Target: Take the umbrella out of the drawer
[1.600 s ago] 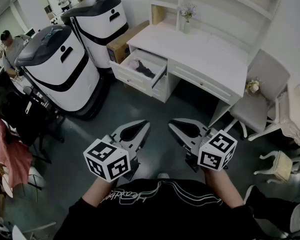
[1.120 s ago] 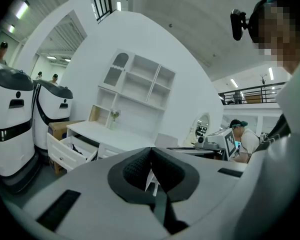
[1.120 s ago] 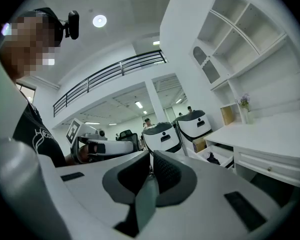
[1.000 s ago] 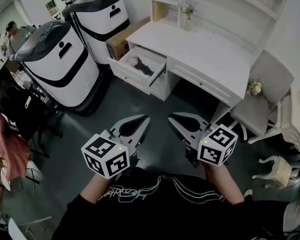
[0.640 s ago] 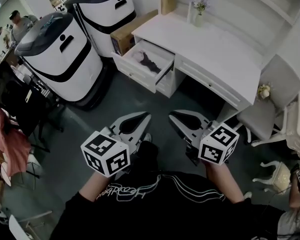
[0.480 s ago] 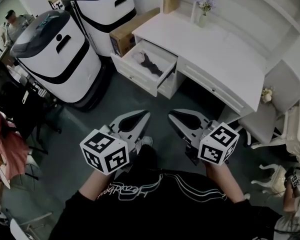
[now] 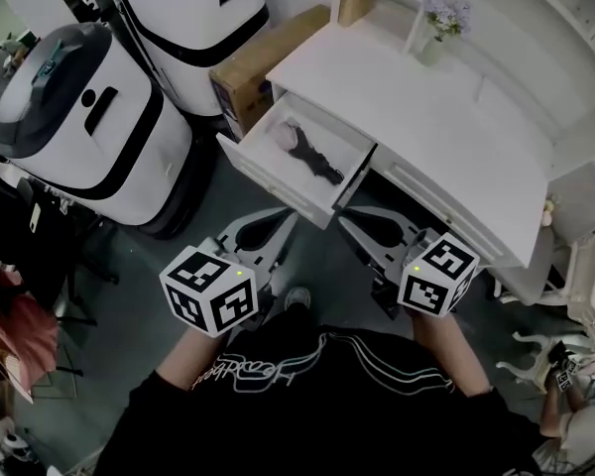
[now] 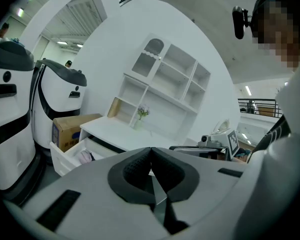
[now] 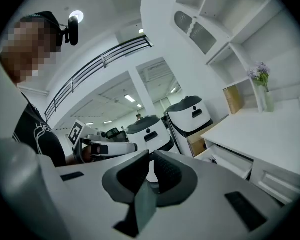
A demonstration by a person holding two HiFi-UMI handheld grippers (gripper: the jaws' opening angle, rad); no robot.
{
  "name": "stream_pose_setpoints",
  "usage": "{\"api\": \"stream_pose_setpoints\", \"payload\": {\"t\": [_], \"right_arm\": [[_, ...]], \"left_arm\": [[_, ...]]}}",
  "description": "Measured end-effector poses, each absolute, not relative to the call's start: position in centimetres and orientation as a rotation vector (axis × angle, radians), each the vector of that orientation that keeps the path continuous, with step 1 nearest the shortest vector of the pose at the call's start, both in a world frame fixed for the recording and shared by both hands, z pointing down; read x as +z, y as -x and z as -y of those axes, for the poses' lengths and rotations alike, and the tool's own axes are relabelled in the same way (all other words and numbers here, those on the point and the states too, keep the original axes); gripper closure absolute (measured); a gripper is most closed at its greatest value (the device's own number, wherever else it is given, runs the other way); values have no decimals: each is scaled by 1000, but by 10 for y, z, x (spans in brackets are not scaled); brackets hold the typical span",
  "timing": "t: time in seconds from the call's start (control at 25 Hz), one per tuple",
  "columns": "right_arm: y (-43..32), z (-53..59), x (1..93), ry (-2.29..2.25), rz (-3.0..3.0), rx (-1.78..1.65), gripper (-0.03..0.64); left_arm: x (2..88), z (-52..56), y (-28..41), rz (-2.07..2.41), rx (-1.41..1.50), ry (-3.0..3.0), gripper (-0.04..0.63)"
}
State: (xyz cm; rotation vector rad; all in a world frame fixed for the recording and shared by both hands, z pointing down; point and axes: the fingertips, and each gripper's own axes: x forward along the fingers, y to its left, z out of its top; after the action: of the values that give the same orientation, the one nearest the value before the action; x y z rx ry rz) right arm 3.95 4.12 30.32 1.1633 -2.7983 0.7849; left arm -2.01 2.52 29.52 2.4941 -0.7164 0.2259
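Observation:
A black folded umbrella point(image 7: 315, 158) lies in the open white drawer point(image 7: 268, 175) of the white desk point(image 7: 446, 117), beside a pink item point(image 7: 282, 142). Both grippers are held side by side in front of the drawer and touch nothing. My left gripper point(image 7: 283, 216) is shut and empty, its tips just short of the drawer front. My right gripper point(image 7: 349, 222) is also shut and empty, below the drawer's right corner. The left gripper view shows its closed jaws point(image 8: 150, 149) with the drawer point(image 8: 70, 155) far off at lower left. In the right gripper view the closed jaws point(image 9: 149, 154) point left of the drawer point(image 9: 232, 161).
Two tall white machines with dark tops point(image 7: 74, 137) point(image 7: 193, 13) stand left of the desk. A cardboard box point(image 7: 268, 67) sits between them and the desk. A vase of flowers point(image 7: 438, 30) stands on the desk under white shelves. White chair legs point(image 7: 535, 345) show at right.
The person has walked toward the desk, so the drawer now lies right before both grippers. Both grippers moved forward together and stayed shut and empty.

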Motion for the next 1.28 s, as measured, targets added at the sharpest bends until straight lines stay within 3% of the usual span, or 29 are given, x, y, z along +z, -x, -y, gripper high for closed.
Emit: {"api": "stream_pose_setpoints", "payload": {"t": [0.44, 0.52, 0.68, 1.28], "right_arm": [[-34, 91, 373, -1135, 2677, 796, 555], [-40, 111, 392, -1136, 2633, 781, 479], [-46, 155, 433, -1108, 2556, 753, 440], [-57, 285, 645, -976, 2113, 627, 380]], "left_arm": [[366, 101, 37, 725, 255, -2381, 575], [376, 117, 38, 749, 273, -2353, 575], [387, 150, 43, 803, 284, -2306, 575], [461, 238, 61, 901, 338, -2117, 576]]}}
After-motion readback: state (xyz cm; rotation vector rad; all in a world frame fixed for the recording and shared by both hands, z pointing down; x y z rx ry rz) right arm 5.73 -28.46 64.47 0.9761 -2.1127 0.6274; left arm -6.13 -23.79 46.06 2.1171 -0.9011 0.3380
